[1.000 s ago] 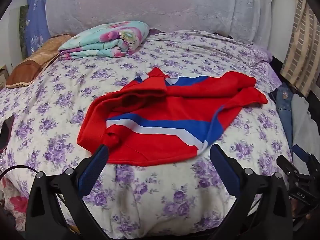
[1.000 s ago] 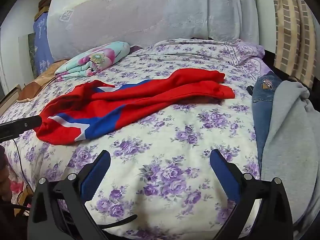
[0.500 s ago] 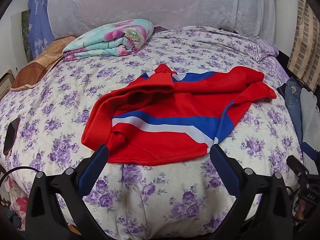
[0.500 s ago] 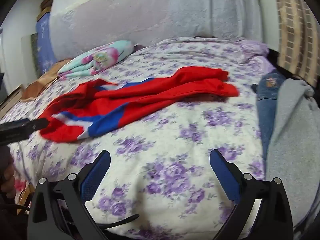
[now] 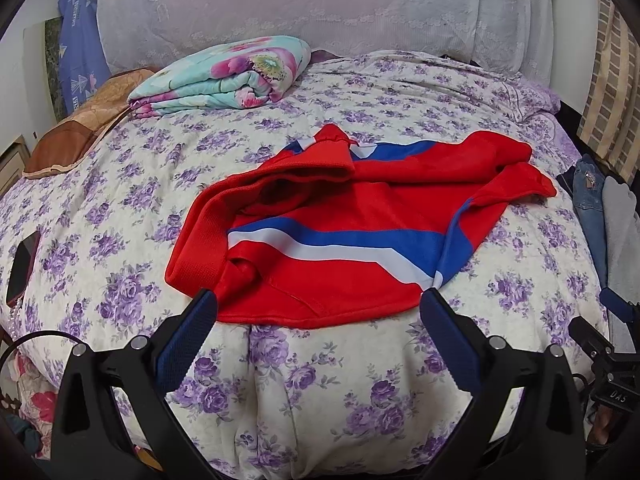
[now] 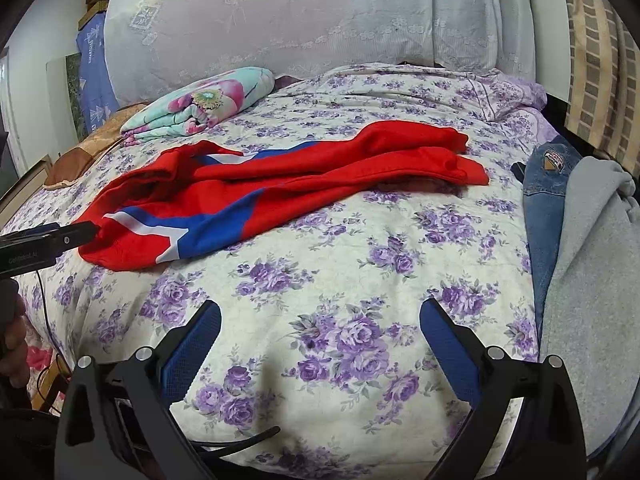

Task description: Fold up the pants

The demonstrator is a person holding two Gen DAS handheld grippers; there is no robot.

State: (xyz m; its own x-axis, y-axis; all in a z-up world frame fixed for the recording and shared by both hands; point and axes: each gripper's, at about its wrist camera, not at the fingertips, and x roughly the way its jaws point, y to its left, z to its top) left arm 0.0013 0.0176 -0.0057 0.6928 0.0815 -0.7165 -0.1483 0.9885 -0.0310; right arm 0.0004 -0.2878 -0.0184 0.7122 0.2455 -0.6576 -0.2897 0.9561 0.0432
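Red pants (image 5: 352,220) with blue and white stripes lie crumpled on the bed, waistband toward me and legs running to the right. They also show in the right wrist view (image 6: 256,196). My left gripper (image 5: 318,308) is open and empty, its fingertips at the near edge of the waist. It shows from the side in the right wrist view (image 6: 76,236), touching the pants' left edge. My right gripper (image 6: 320,316) is open and empty over bare bedspread, well short of the pant legs.
The bed has a purple floral cover (image 5: 320,380). A folded floral blanket (image 5: 224,80) lies at the back left. Jeans (image 6: 548,192) and a grey garment (image 6: 592,264) lie on the right edge. A phone (image 5: 22,268) lies at the left edge.
My left gripper has moved forward toward the waist of the pants. My right gripper has shifted slightly. The pants have not moved.
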